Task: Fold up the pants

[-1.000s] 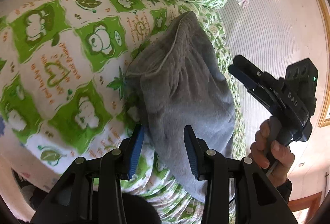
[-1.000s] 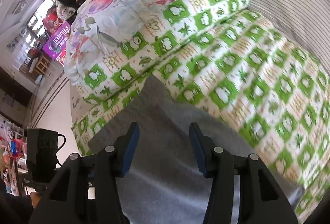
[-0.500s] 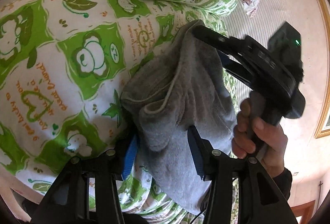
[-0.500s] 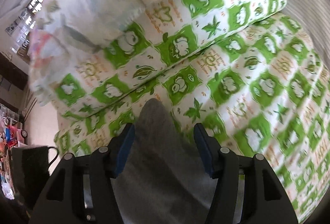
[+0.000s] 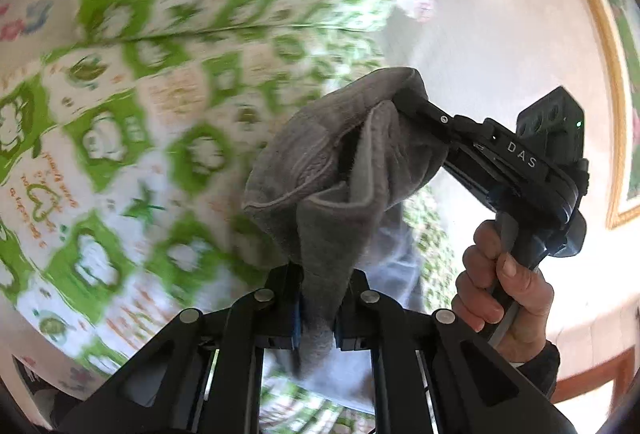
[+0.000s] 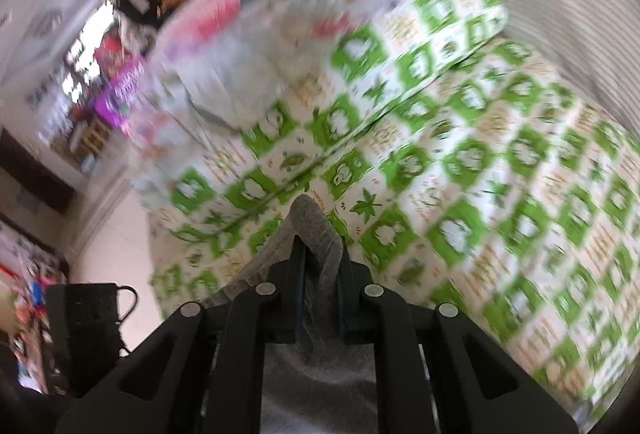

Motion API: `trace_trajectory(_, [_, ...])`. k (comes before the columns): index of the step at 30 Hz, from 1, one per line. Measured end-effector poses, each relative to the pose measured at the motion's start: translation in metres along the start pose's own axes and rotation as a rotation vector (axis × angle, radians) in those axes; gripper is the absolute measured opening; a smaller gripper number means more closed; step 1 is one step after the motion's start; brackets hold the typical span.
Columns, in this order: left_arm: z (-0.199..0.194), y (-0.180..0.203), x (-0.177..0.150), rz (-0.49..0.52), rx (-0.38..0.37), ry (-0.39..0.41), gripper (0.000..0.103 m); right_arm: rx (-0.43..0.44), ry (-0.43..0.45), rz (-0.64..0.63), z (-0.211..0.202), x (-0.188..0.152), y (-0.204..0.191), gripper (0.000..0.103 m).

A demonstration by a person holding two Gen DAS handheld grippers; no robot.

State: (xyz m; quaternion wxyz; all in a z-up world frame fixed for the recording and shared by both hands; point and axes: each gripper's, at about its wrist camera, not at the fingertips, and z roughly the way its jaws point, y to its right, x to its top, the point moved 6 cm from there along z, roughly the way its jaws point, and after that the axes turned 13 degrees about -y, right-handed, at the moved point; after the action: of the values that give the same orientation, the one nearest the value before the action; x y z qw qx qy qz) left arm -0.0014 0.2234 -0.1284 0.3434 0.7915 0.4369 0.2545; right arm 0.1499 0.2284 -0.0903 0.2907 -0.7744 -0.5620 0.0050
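While both claws are closing on bunched grey pants [image 5: 336,170], left gripper [image 5: 318,308] at lower centre, right gripper [image 6: 322,298] likewise, a thin pinch might slip, dropping cloth onto the green quilt [image 6: 500,194].

Green-white quilt [image 6: 500,202], floral bedding [image 6: 248,46], purple box [image 6: 120,94], framed picture [image 5: 624,74].

pants [image 5: 336,170]: grey fleecy cloth, matt | bedcover [image 5: 120,138]: printed cotton, smooth | fingers [image 5: 296,298]: black matt plastic
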Motion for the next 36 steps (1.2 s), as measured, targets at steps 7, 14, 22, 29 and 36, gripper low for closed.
trace_trajectory(7, [0.0, 0.074, -0.035, 0.155, -0.031, -0.026, 0.009, 0.023, 0.123, 0.056, -0.085, -0.034, 0.015, 0.013])
trace_trajectory(14, [0.024, 0.136, -0.083, 0.286, -0.052, -0.11, 0.009, -0.004, 0.211, 0.124, -0.16, -0.091, 0.039, 0.013])
trace_trajectory(22, [0.063, 0.187, -0.13, 0.397, -0.05, -0.214, 0.009, -0.03, 0.289, 0.239, -0.216, -0.168, 0.08, 0.013])
trace_trajectory(29, [0.094, 0.21, -0.169, 0.47, -0.025, -0.3, 0.009, -0.046, 0.328, 0.341, -0.244, -0.228, 0.115, 0.013])
trace_trajectory(36, [0.105, 0.225, -0.197, 0.517, -0.006, -0.337, 0.009, -0.047, 0.366, 0.396, -0.26, -0.265, 0.134, 0.013])
